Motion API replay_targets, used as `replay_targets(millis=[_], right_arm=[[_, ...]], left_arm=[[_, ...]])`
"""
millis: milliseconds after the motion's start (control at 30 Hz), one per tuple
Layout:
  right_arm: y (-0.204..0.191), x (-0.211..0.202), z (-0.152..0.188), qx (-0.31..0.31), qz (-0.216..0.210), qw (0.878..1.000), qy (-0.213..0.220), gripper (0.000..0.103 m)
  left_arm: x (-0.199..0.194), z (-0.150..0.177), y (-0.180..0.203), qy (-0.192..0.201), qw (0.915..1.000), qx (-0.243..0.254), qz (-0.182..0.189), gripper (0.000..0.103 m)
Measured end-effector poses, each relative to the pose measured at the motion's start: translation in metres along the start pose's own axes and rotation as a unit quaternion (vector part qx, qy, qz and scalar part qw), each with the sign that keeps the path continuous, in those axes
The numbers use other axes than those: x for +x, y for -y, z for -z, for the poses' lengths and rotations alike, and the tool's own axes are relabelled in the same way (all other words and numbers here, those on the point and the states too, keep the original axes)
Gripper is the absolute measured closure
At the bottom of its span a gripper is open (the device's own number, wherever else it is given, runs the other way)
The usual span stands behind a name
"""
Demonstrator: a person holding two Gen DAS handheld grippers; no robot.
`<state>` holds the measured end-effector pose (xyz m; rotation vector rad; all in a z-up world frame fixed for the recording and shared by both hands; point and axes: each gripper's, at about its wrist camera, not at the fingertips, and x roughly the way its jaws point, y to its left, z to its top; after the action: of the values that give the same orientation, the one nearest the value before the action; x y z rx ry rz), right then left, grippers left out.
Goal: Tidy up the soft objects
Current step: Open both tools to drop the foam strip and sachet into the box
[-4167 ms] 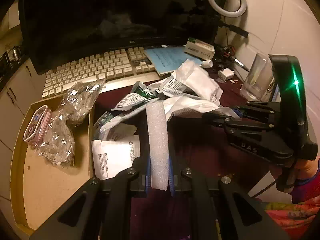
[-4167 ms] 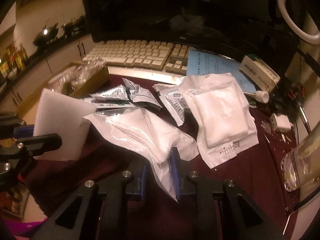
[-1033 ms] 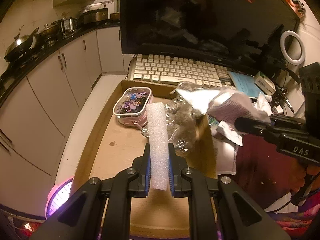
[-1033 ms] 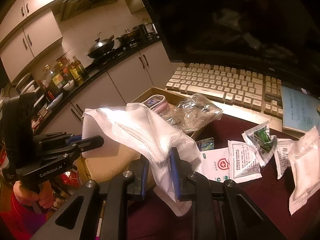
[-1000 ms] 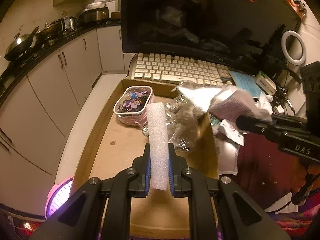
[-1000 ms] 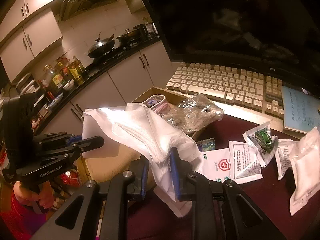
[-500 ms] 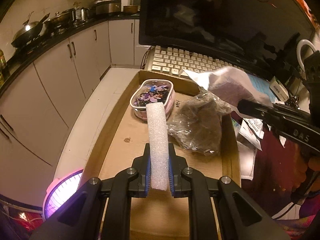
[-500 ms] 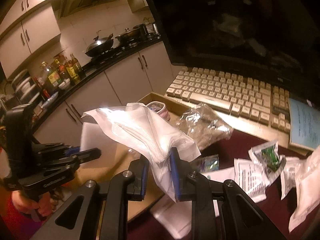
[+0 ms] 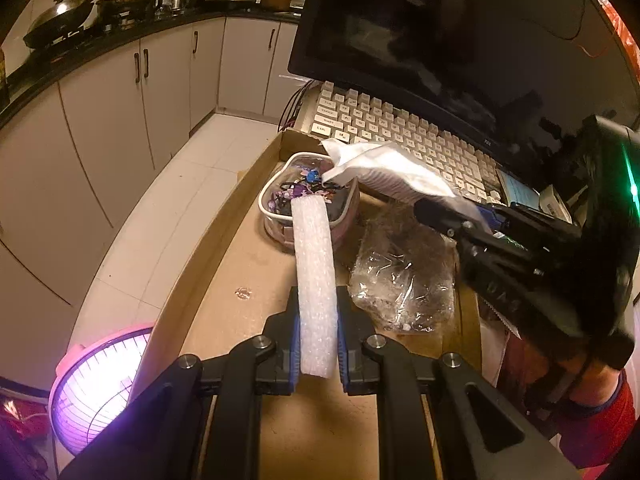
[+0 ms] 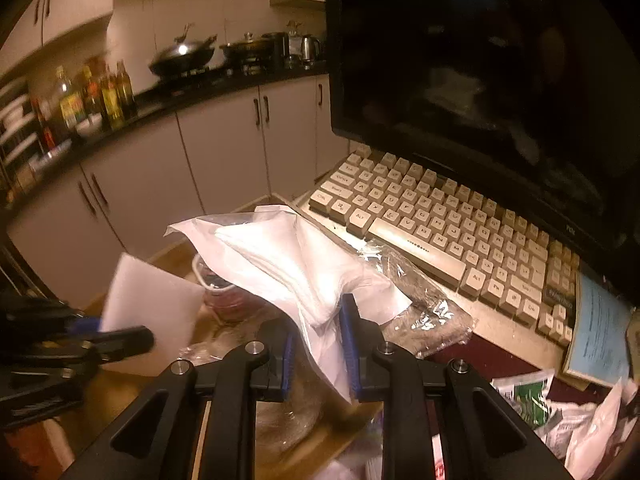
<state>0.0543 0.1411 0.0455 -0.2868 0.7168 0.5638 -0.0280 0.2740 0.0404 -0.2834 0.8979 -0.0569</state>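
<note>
My left gripper (image 9: pixel 318 332) is shut on a white foam sheet (image 9: pixel 314 276), seen edge-on, held above the cardboard tray (image 9: pixel 224 300). The sheet shows flat in the right wrist view (image 10: pixel 148 304). My right gripper (image 10: pixel 318 344) is shut on a white packet in a clear bag (image 10: pixel 296 268) and holds it over the tray's right side; it also shows in the left wrist view (image 9: pixel 384 168). In the tray lie a pink pouch (image 9: pixel 344 216) and a crumpled clear plastic bag (image 9: pixel 404 276).
A keyboard (image 10: pixel 448 240) and a dark monitor (image 10: pixel 480 60) stand behind the tray. Several sachets (image 10: pixel 560 404) lie on the maroon cloth at right. A glowing pink heater (image 9: pixel 96 384) stands on the floor at left. Kitchen cabinets (image 9: pixel 100 120) run along the far left.
Both grippers have moved left from the maroon cloth to over the tray, each still holding its item. The right gripper has come closer, its packet now above the pouch and plastic bag.
</note>
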Motion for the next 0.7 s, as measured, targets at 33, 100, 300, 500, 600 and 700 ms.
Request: replay_targets(millis=[33,100,300,500,600,700], right_arm=[[-0.003,0.002,0.001,-0.007,0.005,1.000,0.001,0.081],[-0.007,0.004,0.003,-0.021,0.013,1.000,0.006,0.079],[-0.009,0.001,0.007,-0.014,0.000,1.000,0.012,0.058],[-0.005,-0.009,0.015,0.013,-0.020,1.000,0.015,0.031],[-0.003,-0.020,0.020,0.019,-0.027,0.999,0.019,0.021],[-0.002,-0.035,0.027,0.024,-0.039,0.999,0.021,0.014]], left_arm=[[0.001,0.000,0.000,-0.002,1.0000,0.000,-0.001,0.088],[0.002,0.002,-0.001,-0.006,1.0000,-0.002,-0.003,0.075],[-0.005,0.006,-0.004,0.005,0.9999,-0.005,-0.009,0.035],[-0.017,0.013,-0.003,0.012,0.9997,0.000,-0.022,0.023],[-0.023,0.019,-0.001,0.014,0.9994,0.005,-0.030,0.021],[-0.029,0.024,0.004,0.016,0.9988,0.013,-0.045,0.021]])
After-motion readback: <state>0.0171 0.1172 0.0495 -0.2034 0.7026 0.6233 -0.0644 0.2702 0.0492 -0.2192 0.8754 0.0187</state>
